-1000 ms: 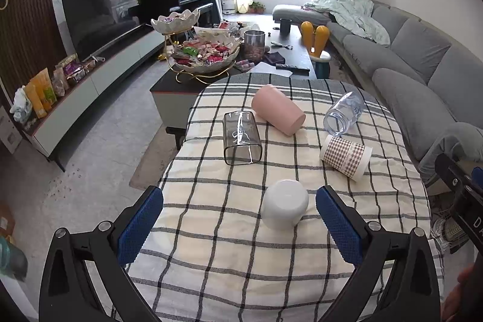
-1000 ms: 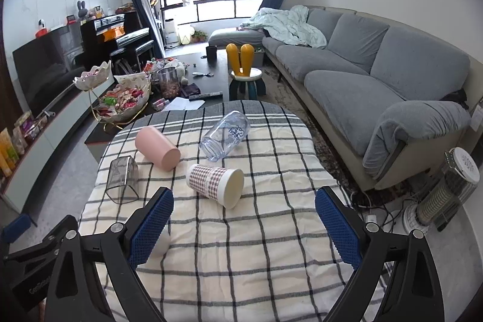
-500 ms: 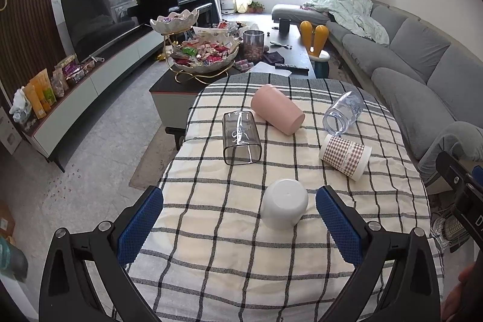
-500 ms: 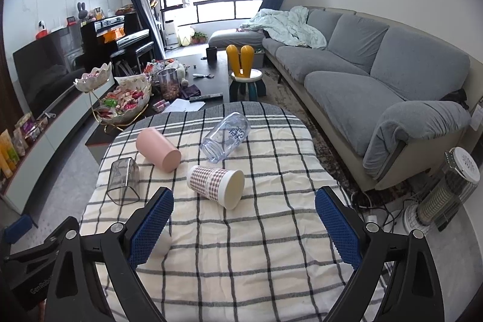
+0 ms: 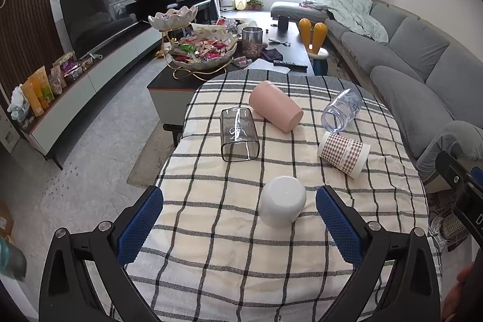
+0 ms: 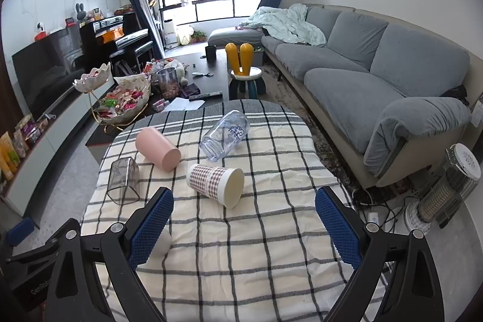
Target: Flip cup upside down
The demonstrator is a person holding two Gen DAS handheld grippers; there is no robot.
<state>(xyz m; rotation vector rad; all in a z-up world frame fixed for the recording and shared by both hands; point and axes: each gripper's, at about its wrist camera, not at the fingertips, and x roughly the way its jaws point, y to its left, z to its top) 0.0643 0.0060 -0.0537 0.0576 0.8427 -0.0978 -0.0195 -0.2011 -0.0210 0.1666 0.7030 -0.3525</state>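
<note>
The table [image 5: 211,267], covered with a cream cloth crossed by dark checks, carries five cups. The left tongs [image 5: 240,227] hang low over the near part of the cloth with their blue pads spread wide and nothing between them; the white cup [image 5: 282,200] stands upside down, base up, between the pads and slightly toward the right one, touching neither. The right tongs [image 6: 244,227] are likewise spread wide and empty over the cloth, and in the right wrist view a sliver of the white cup shows just behind the left pad. Farther back, four cups lie on their sides: a smoky square glass [image 5: 239,135] at the left with its mouth toward the camera, a pink cup [image 5: 275,109] just beside it, a clear bottle-like cup with blue print [image 5: 342,109] to the right, and a checked paper cup [image 5: 344,153] with a white rim nearest the right tongs, well apart from the white one.
</note>
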